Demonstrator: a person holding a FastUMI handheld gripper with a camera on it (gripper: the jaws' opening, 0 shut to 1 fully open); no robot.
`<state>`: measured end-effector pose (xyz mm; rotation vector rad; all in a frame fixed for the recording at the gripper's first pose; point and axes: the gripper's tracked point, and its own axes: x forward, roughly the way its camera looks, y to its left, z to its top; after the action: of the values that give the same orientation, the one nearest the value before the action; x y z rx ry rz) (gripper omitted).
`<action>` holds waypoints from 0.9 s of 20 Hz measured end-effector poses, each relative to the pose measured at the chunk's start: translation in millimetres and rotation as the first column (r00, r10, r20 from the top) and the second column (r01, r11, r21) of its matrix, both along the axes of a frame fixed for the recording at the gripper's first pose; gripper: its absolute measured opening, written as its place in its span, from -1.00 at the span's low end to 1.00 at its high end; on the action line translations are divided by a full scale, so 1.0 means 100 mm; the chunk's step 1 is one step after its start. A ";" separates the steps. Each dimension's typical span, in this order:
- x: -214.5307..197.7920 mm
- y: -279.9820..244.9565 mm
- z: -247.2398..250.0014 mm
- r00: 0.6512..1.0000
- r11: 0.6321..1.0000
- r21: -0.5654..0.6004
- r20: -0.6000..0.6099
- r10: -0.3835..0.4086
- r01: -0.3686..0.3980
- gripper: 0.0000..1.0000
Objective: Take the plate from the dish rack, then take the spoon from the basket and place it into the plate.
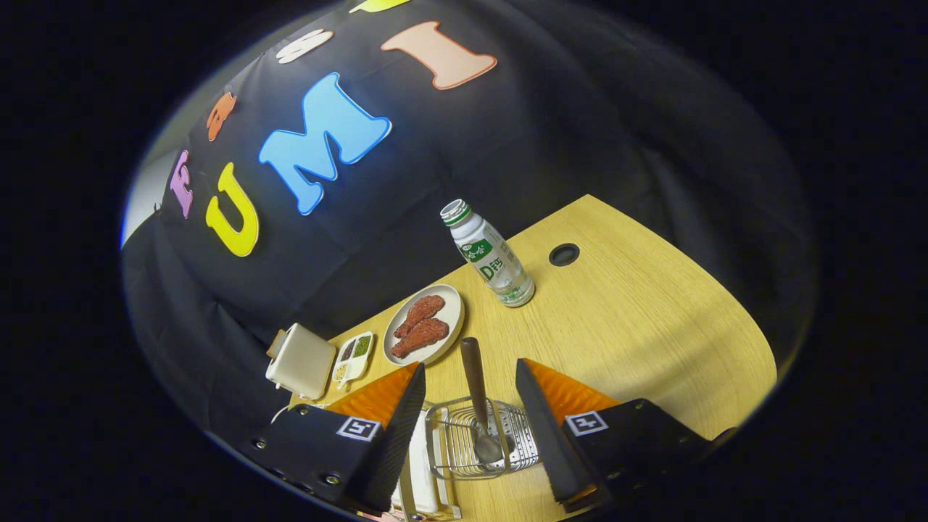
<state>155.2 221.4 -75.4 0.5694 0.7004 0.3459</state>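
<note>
Gripper view, as I see it from my remote station. My gripper (470, 406) hangs above the table (638, 326) with its fingers spread wide and pressing on nothing. Between the fingers lies a small wire basket (453, 449); the spoon (478, 406) stands in it, bowl down among the wires, its dark handle leaning up and away from me through the gap, touched by neither finger. Just inside the left finger, beside the basket, I see pale upright pieces in a metal frame (424, 471), likely the dish rack with the plate in it, though I cannot tell for certain. Just beyond the fingertips, ahead and a little left, rests an oval dish (453, 319) carrying two brown drumstick-shaped food pieces (420, 326). Left of that dish sits a small divided tray (353, 359) with dark and green fillings, and further left a cream box-like appliance (299, 361), beyond the left finger. Further ahead, right of the oval dish, stands a capped bottle (489, 255) with a green label. Beyond it, a round dark grommet hole (564, 254) marks the tabletop
</note>
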 end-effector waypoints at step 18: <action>0.02 0.09 0.49 0.987 0.990 -0.134 0.153 0.058 -0.037 -0.91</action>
<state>156.9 229.9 -26.3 0.3964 0.5813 0.3822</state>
